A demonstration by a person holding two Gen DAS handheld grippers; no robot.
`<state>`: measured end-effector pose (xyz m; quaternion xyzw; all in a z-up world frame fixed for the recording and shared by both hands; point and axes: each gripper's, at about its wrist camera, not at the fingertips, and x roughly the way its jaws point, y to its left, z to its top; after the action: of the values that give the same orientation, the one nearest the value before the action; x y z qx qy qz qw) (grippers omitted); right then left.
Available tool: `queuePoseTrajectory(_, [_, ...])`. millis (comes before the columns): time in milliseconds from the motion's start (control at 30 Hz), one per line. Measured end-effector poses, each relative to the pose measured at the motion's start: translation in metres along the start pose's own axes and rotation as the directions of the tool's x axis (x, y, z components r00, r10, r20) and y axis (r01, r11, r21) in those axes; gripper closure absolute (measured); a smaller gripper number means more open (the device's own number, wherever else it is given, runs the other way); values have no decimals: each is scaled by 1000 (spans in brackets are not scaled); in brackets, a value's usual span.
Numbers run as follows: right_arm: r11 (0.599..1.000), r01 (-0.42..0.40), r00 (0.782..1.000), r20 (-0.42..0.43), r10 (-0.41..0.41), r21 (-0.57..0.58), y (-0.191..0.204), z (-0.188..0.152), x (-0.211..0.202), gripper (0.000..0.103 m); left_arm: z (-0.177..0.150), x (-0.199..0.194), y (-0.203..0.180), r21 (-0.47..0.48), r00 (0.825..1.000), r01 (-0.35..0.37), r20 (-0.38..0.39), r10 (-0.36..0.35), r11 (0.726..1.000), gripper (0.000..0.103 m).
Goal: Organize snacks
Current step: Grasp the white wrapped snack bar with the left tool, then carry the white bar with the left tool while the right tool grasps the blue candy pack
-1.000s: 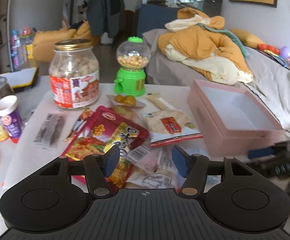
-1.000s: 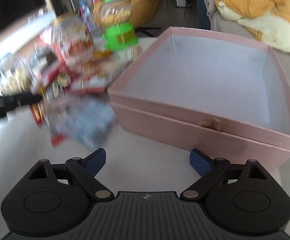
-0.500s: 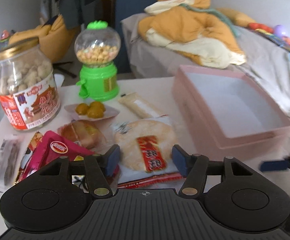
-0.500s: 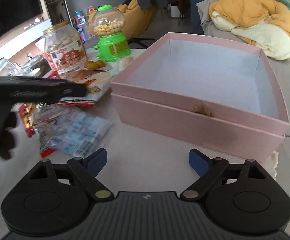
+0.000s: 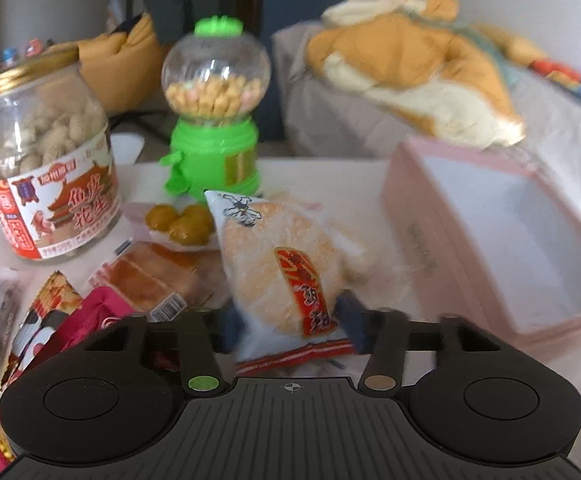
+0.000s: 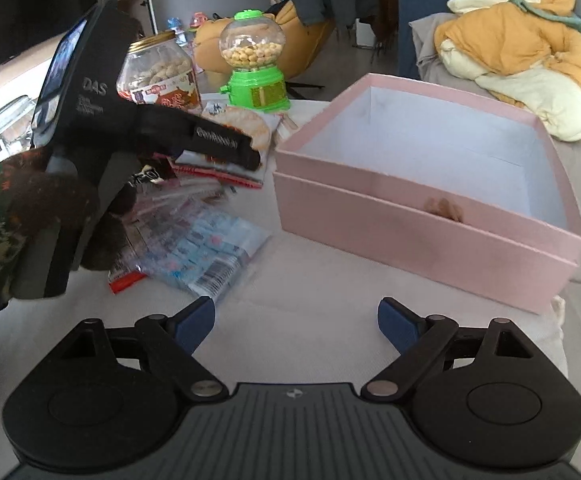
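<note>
The left tool [image 5: 290, 322] is closing its jaws on the rice cracker packet [image 5: 278, 264], whose near end sits between the blue pads with its far corner tipped up; half a second ago the packet lay flat on the table [image 5: 322, 176] between wider jaws. The right tool [image 6: 296, 320] hangs wide open and empty over bare table, near the pink box [image 6: 430, 236], much as before. In the right wrist view the left tool's black body now reaches further right, toward the box, over the snack pile. The packet carries a red label with writing too blurred to read. Far left stands a peanut jar [image 5: 46, 156] with a red label in Chinese characters, and beside it a green candy dispenser [image 5: 214, 120]. The left tool's housing reads "DAS".
</note>
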<state>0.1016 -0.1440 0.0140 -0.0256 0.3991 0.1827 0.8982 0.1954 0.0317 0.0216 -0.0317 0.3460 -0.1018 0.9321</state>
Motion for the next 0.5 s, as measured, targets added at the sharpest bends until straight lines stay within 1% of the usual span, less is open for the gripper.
queuePoseTrajectory(33, [1000,-6,1000,-4,6,12,-1,-1,-2,13,-3,-11,3,-5,999,29,20,-29,1000,73])
queuePoseTrajectory(100, [999,-26,1000,-2,26,34,-1,0,-5,13,-12,-38,7,-1,998,51,48,-51,999,78])
queuePoseTrajectory(167, [998,-45,999,9,45,54,2,4,-5,13,-25,-67,15,0,995,72,75,-71,997,79])
queuePoseTrajectory(300, [996,-79,997,21,78,34,25,21,8,13,-48,-118,36,-71,989,127,84,-121,989,80])
queuePoseTrajectory(367, [995,-91,996,-1,91,42,37,31,24,13,-61,-139,48,-107,984,168,74,-161,980,80])
queuePoseTrajectory(433, [993,-108,994,-28,109,55,46,39,40,14,-78,-157,58,-149,975,222,51,-217,964,81])
queuePoseTrajectory(500, [996,-80,996,-44,82,43,53,41,49,18,-94,-167,62,-178,961,274,16,-275,945,81])
